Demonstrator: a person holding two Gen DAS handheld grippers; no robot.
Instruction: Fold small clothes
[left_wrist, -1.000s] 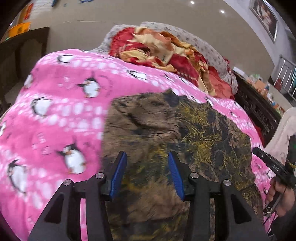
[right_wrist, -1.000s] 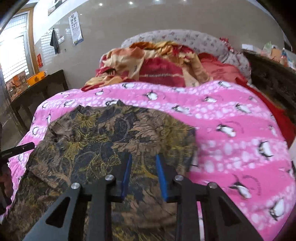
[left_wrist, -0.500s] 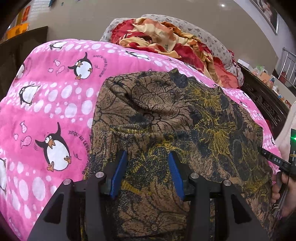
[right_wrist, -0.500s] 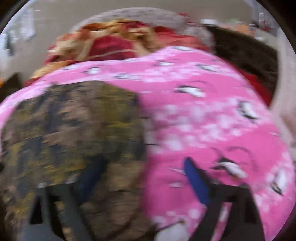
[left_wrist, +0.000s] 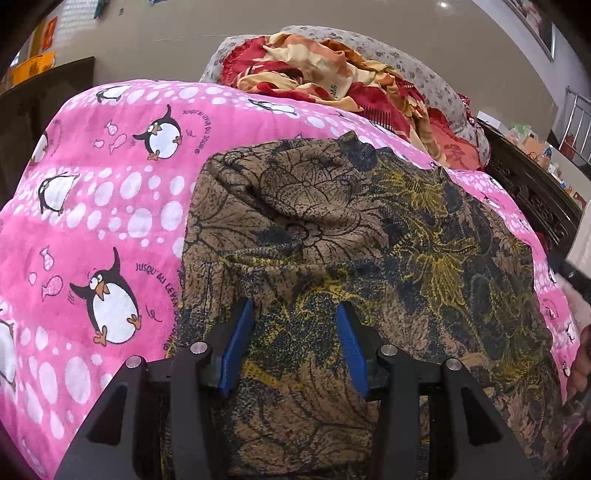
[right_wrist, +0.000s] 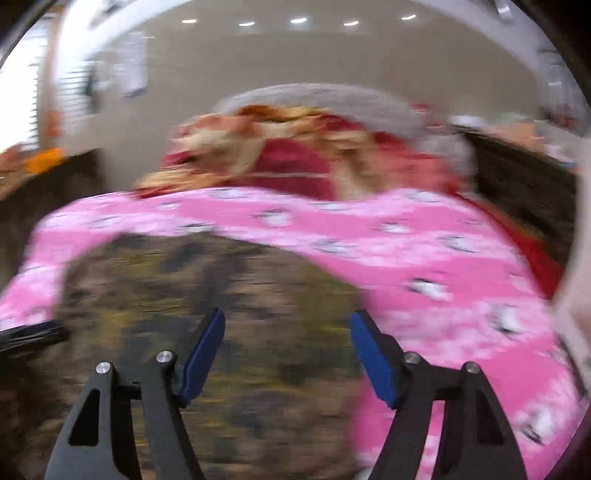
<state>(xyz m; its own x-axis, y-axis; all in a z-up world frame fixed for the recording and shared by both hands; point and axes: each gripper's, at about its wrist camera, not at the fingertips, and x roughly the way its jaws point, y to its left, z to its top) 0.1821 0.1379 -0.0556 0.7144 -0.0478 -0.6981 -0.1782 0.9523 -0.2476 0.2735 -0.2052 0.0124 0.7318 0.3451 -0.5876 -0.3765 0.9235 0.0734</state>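
Observation:
A brown garment with dark blue and yellow flower print (left_wrist: 351, 240) lies spread on the pink penguin blanket (left_wrist: 110, 221). My left gripper (left_wrist: 293, 314) is open and empty, its blue pads just above the garment's near left part. In the right wrist view the picture is blurred by motion: the garment (right_wrist: 207, 295) lies at the left and centre. My right gripper (right_wrist: 288, 325) is wide open and empty above the garment's right edge, its right finger (right_wrist: 373, 354) over pink blanket (right_wrist: 443, 266).
A heap of red and cream bedding (left_wrist: 332, 81) and a grey spotted pillow (left_wrist: 424, 74) lie at the bed's far end. Dark wooden furniture (left_wrist: 535, 192) stands on the right, and a dark cabinet (left_wrist: 44, 96) on the left.
My right gripper has opened wide and swung fast, blurring its view. My left gripper has moved in closer over the garment and stays open.

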